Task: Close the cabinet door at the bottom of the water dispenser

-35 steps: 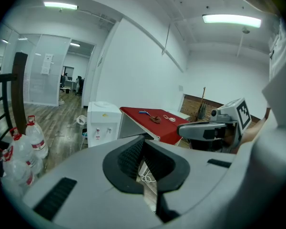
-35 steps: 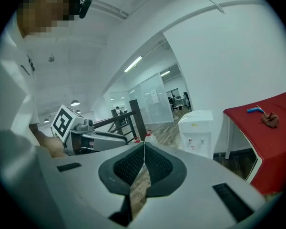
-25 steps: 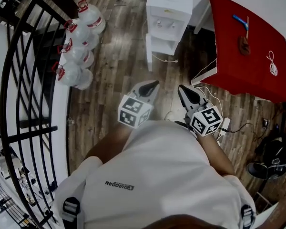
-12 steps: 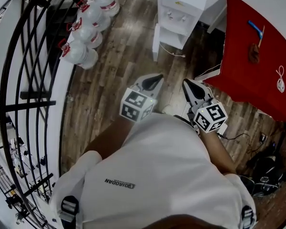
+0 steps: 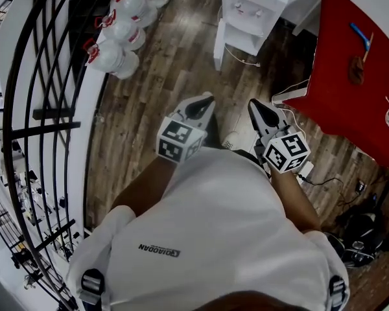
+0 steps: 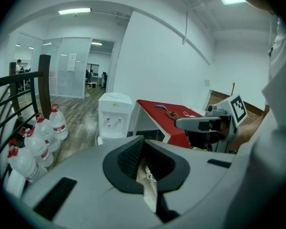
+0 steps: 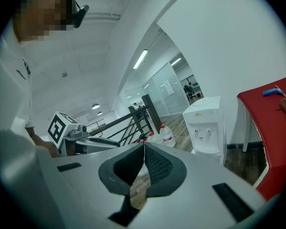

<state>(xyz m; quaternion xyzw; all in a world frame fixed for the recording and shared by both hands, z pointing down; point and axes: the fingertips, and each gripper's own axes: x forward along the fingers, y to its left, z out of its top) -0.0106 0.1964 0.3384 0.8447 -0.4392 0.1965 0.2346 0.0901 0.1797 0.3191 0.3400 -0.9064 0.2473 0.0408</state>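
The white water dispenser (image 5: 255, 4) stands at the top of the head view, against the wall. A white door panel (image 5: 218, 42) sticks out from its lower left side, open. My left gripper (image 5: 206, 100) and right gripper (image 5: 253, 105) hover side by side in front of my chest, well short of the dispenser, both pointing toward it. Each is shut with nothing between its jaws. In the left gripper view the dispenser (image 6: 115, 116) is beyond the shut left gripper (image 6: 143, 140). In the right gripper view the dispenser (image 7: 205, 123) stands right of the shut right gripper (image 7: 144, 145).
A red table (image 5: 356, 63) stands right of the dispenser, with small items on top and a white cable (image 5: 297, 88) at its foot. Several water bottles (image 5: 120, 41) sit at the left by a black railing (image 5: 39, 109). A power strip (image 5: 305, 170) lies on the wooden floor.
The dispenser, bottles and table have slid up and outward in the head view, so I have moved toward the dispenser. Both grippers stay shut in front of me.
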